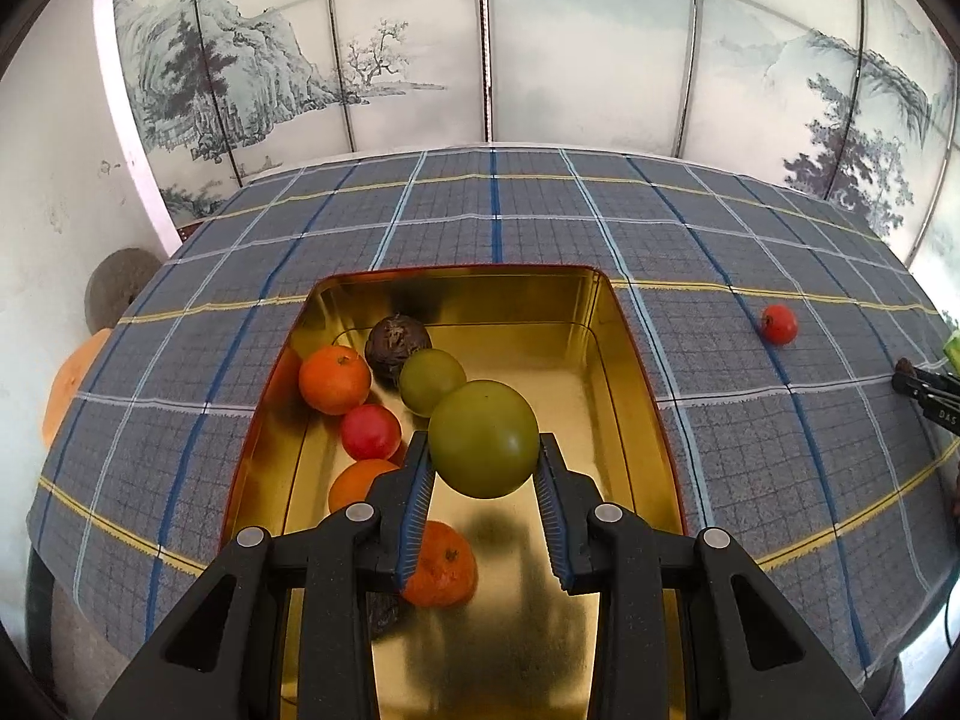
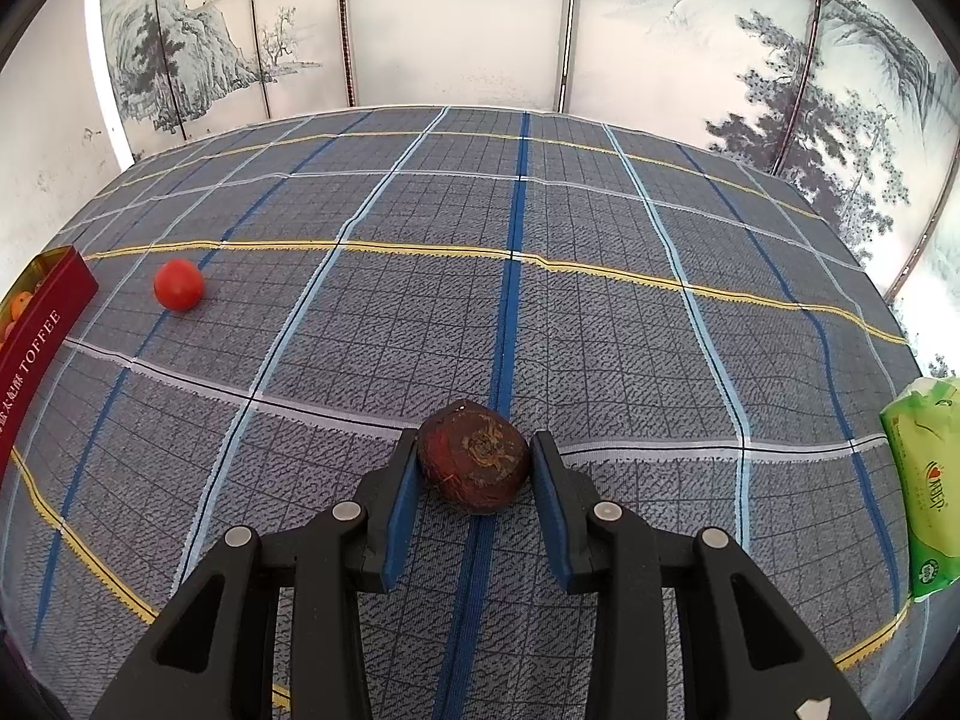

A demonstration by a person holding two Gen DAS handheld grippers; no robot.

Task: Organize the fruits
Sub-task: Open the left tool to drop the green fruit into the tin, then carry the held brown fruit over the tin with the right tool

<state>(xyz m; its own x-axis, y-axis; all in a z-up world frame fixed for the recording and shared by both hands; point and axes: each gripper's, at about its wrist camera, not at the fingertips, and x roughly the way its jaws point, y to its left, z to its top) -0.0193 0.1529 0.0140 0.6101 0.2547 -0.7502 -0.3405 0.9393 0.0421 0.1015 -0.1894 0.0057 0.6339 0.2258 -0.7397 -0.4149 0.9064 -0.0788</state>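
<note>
My left gripper (image 1: 485, 450) is shut on a green round fruit (image 1: 483, 437) and holds it above the gold tin (image 1: 636, 372). Inside the tin lie several fruits: an orange (image 1: 334, 379), a red fruit (image 1: 371, 432), a second green fruit (image 1: 431, 381), a dark wrinkled fruit (image 1: 397, 345) and two more oranges (image 1: 441, 567). My right gripper (image 2: 474, 462) is shut on a dark brown wrinkled fruit (image 2: 474, 463) resting on the checked cloth. A red fruit (image 2: 178, 284) lies loose on the cloth, also in the left wrist view (image 1: 779, 324).
The tin's red side reading TOFFEE (image 2: 36, 342) is at the far left of the right wrist view. A green tissue pack (image 2: 927, 486) lies at the table's right edge. A painted folding screen (image 1: 480, 42) stands behind the table.
</note>
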